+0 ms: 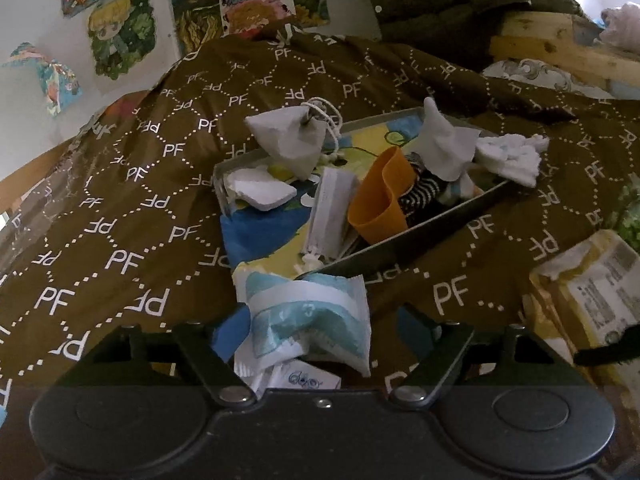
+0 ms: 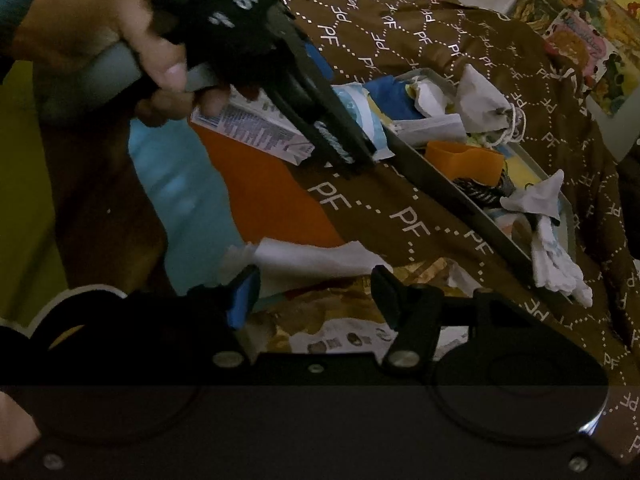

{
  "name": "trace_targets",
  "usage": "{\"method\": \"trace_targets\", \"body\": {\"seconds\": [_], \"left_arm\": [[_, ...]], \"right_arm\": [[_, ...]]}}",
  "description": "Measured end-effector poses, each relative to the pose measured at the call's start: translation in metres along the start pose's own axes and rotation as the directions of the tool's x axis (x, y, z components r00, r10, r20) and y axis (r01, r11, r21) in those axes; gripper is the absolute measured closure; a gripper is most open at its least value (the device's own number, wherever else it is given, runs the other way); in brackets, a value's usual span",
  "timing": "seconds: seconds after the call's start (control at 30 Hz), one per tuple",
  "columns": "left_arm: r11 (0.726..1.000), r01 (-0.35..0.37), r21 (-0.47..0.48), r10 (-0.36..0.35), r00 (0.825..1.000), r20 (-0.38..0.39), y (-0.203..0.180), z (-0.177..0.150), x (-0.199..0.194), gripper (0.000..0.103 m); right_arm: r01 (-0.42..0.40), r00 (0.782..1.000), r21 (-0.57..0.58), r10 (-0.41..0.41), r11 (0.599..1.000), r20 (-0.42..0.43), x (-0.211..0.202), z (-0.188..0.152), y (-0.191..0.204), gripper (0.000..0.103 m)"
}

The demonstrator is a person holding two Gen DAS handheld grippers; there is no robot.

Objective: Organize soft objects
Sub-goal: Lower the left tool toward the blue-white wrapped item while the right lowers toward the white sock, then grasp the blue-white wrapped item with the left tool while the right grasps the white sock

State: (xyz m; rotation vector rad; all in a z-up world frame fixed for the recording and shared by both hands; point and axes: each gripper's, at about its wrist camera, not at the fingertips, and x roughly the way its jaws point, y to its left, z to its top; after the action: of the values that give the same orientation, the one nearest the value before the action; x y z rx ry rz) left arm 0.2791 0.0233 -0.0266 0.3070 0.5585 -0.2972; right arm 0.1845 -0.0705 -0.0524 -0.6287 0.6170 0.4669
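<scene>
Left wrist view: tissue packet (image 1: 304, 320) sits between the left gripper (image 1: 316, 332) jaws, at the near end of the tray (image 1: 440, 216)

Its jaws stand around the packet; whether they pinch it, I cannot tell. Right gripper (image 2: 316, 296) jaws are apart, holding nothing, over a yellow crumpled bag (image 2: 332, 312) on the brown PF-print cover (image 2: 400, 220), beside the tray's long wall

Brown PF-lettered cloth (image 1: 120, 200); orange cup (image 1: 378, 200); black-and-white striped sock (image 1: 420, 194); white-and-blue packet (image 1: 308, 320).
</scene>
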Motion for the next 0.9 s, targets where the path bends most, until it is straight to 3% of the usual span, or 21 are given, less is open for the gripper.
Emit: {"method": "trace_targets", "body": {"seconds": [0.3,0.5,0.57,0.67,0.9], "left_arm": [[0.994,0.006,-0.107,-0.013,0.998,-0.064,0.012,0.001,0.022,0.022],[0.987,0.031,-0.155,-0.043,0.996,-0.078,0.018,-0.003,0.027,0.034],[0.988,0.028,-0.15,-0.041,0.996,-0.079,0.018,-0.004,0.026,0.039],[0.985,0.035,-0.167,-0.048,0.996,-0.077,0.021,-0.003,0.023,0.044],[0.988,0.058,-0.14,-0.068,0.995,-0.067,0.011,0.002,0.013,0.049]], "right_arm": [[-0.004,1.0,-0.016,0.004,1.0,0.001,0.007,-0.001,-0.002,0.063],[0.001,1.0,-0.018,-0.001,1.0,0.008,0.01,0.0,-0.001,0.066],[0.002,1.0,-0.023,-0.001,1.0,0.013,0.009,0.0,-0.002,0.065],[0.023,0.999,-0.041,-0.021,0.999,0.031,0.006,0.0,-0.001,0.051],[0.059,0.998,-0.089,-0.055,0.994,0.041,0.009,0.0,0.003,0.05]]}}
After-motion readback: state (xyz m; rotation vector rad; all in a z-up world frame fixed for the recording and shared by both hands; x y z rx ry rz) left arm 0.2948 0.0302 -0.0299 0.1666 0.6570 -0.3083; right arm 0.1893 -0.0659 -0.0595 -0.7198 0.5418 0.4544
